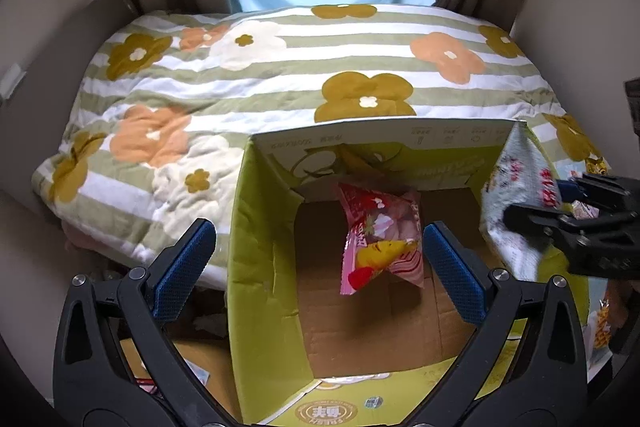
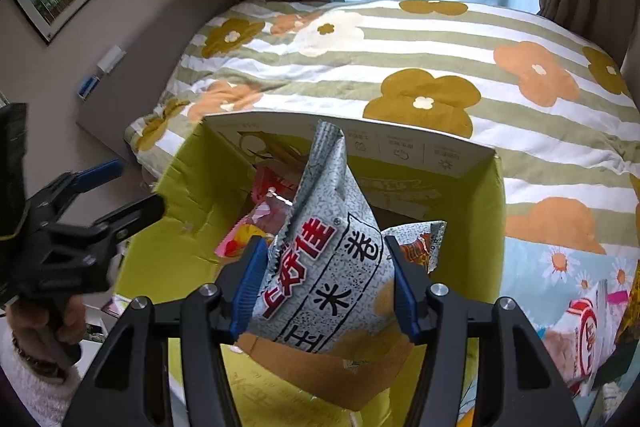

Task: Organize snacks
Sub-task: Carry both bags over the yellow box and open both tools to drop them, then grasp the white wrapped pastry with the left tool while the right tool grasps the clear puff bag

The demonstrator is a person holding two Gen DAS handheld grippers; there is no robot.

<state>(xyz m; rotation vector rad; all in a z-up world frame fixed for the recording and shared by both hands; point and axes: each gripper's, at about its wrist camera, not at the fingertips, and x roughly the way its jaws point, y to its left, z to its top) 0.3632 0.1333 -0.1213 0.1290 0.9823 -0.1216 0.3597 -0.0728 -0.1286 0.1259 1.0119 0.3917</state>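
Over the box (image 1: 264,227), left gripper (image 1: 320,259) gaped empty; right gripper (image 2: 324,287) pinched grey bag (image 2: 328,251), w/ risk of snagging rim

- The grey snack bag (image 2: 328,267) is showing red characters "上好佳" and black characters "玉米卷".
- The green cardboard box (image 1: 264,267) is carrying a round gold emblem near its lower rim, seen upside down; its characters are too unclear to read.
- Small print along the box's far flap is staying illegible.
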